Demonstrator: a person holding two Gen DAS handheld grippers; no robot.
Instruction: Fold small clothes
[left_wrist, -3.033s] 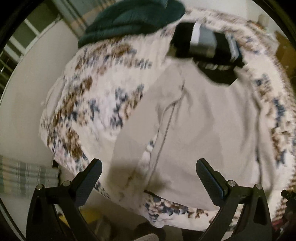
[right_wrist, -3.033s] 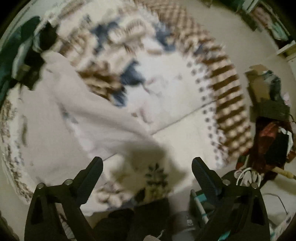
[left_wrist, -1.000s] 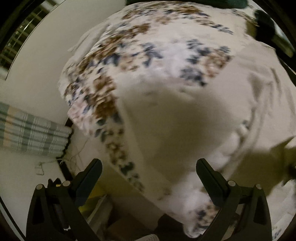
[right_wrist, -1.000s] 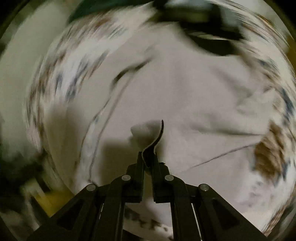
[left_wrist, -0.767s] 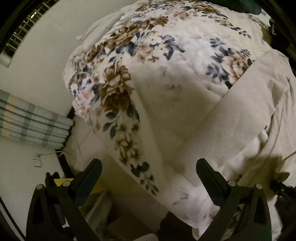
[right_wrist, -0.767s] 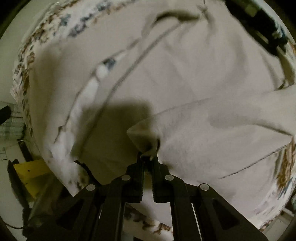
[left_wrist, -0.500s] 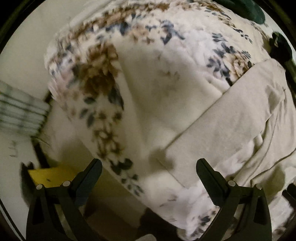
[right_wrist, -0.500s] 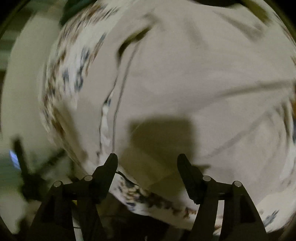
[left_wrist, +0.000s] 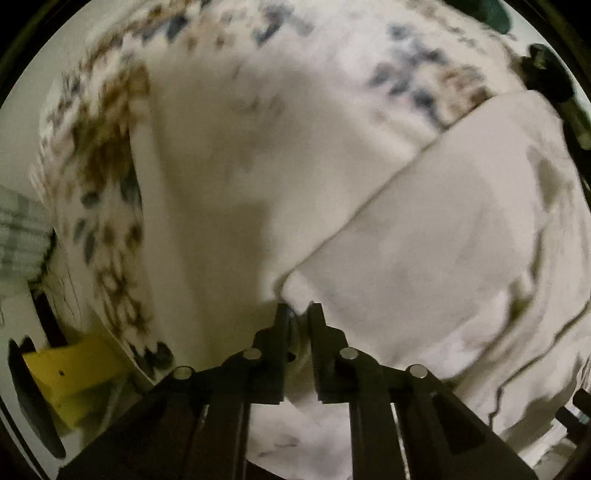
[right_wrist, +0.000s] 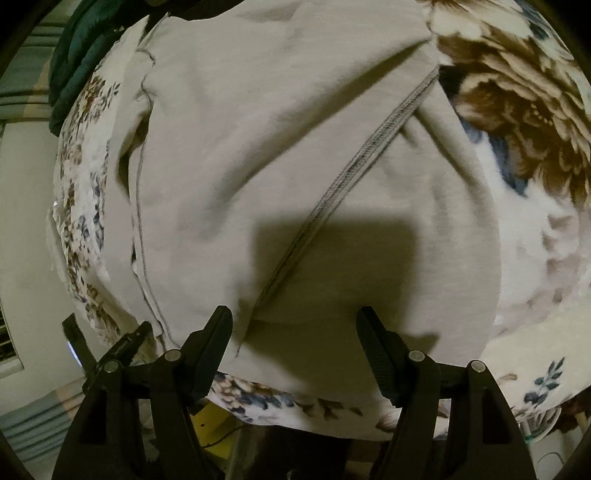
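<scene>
Left hand-held gripper (left_wrist: 297, 314) now pinching beige garment (left_wrist: 443, 240) corner, right hand-held gripper (right_wrist: 293, 325) released, spread wide

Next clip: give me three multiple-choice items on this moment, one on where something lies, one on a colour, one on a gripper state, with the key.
1. Where does the beige garment lie?
A. on the floral blanket
B. on a bare wooden floor
C. hanging from a hook

2. What colour is the cloth bunched at the far edge of the blanket?
A. red
B. dark green
C. yellow

3. How does the left gripper stand?
A. wide open over the blanket
B. out of view
C. shut on a corner of the garment

Key: 1 A, floral blanket shows around the garment's edges; 2 B, it reads dark teal-green in the right wrist view; 3 C, its fingers are pinched together with pale fabric between them, while the right gripper is open.
</scene>
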